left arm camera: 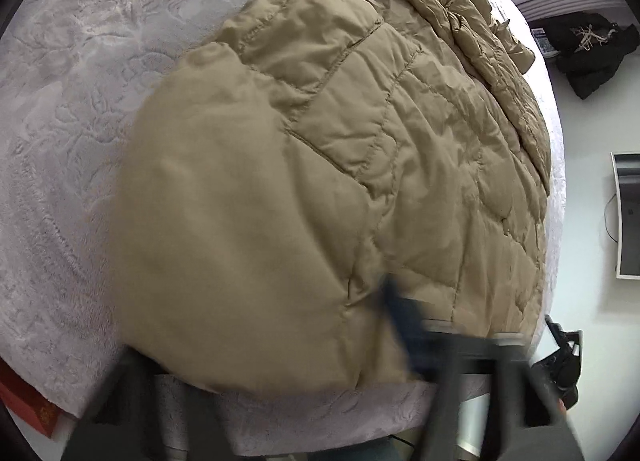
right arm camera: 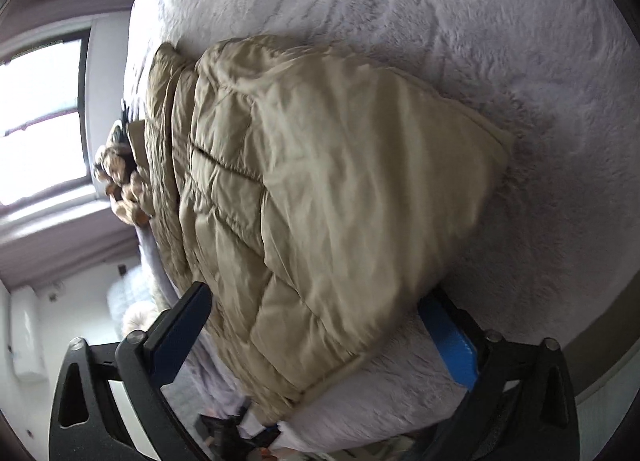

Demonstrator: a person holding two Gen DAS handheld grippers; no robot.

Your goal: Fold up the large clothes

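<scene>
A tan quilted puffer jacket (left arm camera: pixel 360 149) lies spread on the bed, with its smooth hem end bulging close to the left wrist camera. My left gripper (left arm camera: pixel 328 321) is blurred. One dark finger (left arm camera: pixel 400 309) digs into creased hem fabric, the other is hidden under the jacket, and the jaws look shut on the jacket. In the right wrist view the jacket (right arm camera: pixel 320 189) runs away from me, its fur-trimmed hood (right arm camera: pixel 120 181) at the far end. My right gripper (right arm camera: pixel 316 313) stands open, with the jacket's near corner between its blue-padded fingers (right arm camera: pixel 180 329).
The bed's pale plush cover (left arm camera: pixel 80 101) spreads to the left of the jacket. A red box (left arm camera: pixel 24 401) sits past the bed's near corner. Dark clothes (left arm camera: pixel 592 49) and a white panel (left arm camera: pixel 628 217) are on the floor beyond the bed's right edge. A window (right arm camera: pixel 40 121) is behind the hood.
</scene>
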